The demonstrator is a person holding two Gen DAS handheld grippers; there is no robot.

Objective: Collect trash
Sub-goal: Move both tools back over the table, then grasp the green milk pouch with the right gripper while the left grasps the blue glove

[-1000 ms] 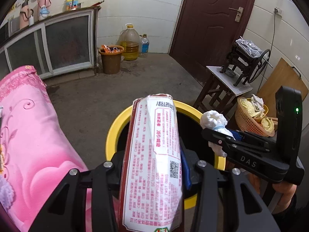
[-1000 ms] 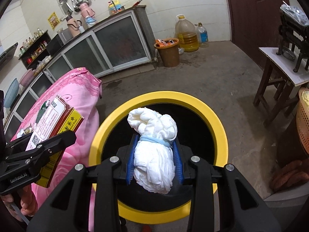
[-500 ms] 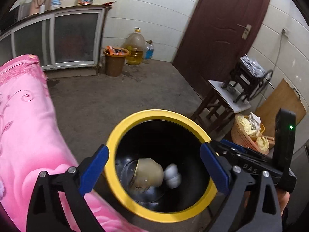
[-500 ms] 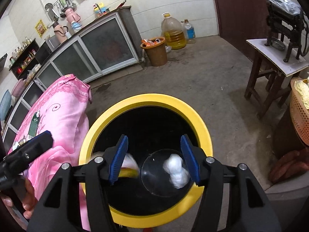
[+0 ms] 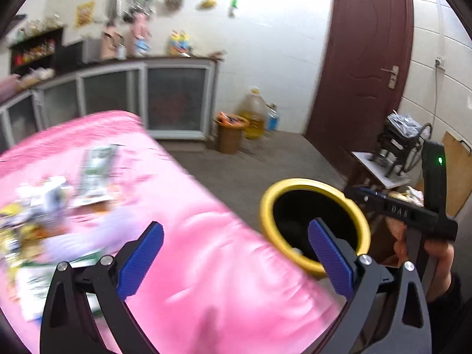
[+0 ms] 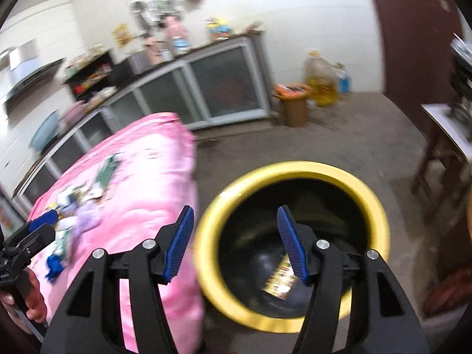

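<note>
1. Two handheld grippers above a pink cloth-covered surface (image 5: pixel 224 268), beside a black bin with a yellow rim (image 6: pixel 380 215) standing on a grey floor.
2. Left gripper (image 5: pixel 236 253): jaws just opened, now spread as wide as they go, nothing between the blue pads (image 5: pixel 141 259). Aimed over the pink cloth, with the bin off to its right.
3. Right gripper (image 6: pixel 236 240): jaws just opened part-way, empty, hanging over the near left edge of the bin mouth.
4. Inside the bin, at the bottom: a yellow and red wrapper (image 6: pixel 280 280), seen between the right gripper's pads. Other contents too dark and blurred to name.
5. Trash not yet collected: a scatter of wrappers and packets (image 5: pixel 44 206) on the far left of the pink cloth, among them a long green and white packet (image 5: pixel 97 168) and a small blue scrap (image 6: pixel 54 264). Heavily smeared by motion blur, so exact shapes hard to make out.
6. Likely handling: light, thin, crinkly packaging, easily crushed, prone to sliding on smooth cloth. Soft cloth underneath apt to bunch up into the pads if pressed too deep.
7. Best hold, as a guess: across the narrow width of a packet near its middle, or on a raised edge or fold, jaws wide on approach.
</note>
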